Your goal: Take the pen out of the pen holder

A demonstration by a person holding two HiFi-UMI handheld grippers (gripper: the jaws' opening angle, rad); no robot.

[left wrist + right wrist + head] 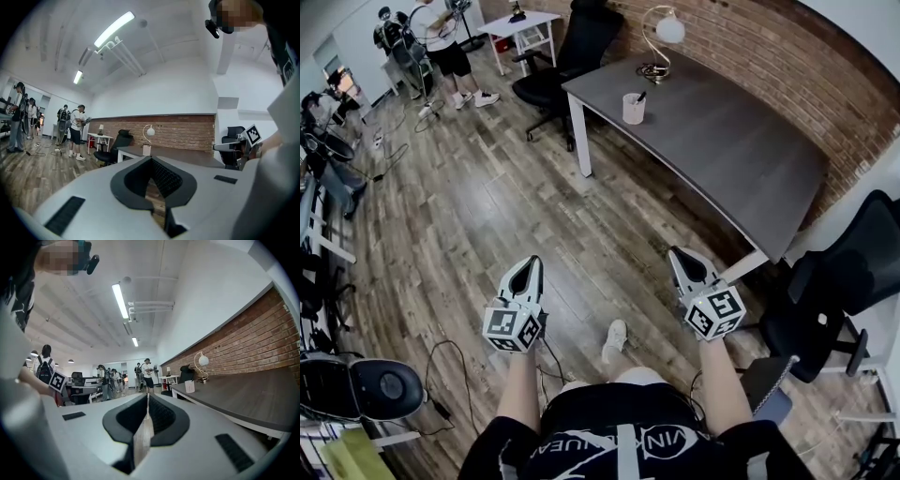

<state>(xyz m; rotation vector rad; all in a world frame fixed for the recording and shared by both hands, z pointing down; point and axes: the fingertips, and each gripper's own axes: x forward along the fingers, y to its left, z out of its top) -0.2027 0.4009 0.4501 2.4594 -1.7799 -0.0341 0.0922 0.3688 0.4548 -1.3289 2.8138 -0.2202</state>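
L gripper (528, 265) & R gripper (678, 253) fingers (164, 417) together, empty; pen (640, 97) in holder (633, 111), well ahead on desk (731, 150).

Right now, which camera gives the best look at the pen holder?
Head view: it looks down on the pen holder near the far corner of the table, with the dark pen sticking out of it. Both gripper views show only a small, distant white cup on the table, with no pen discernible.
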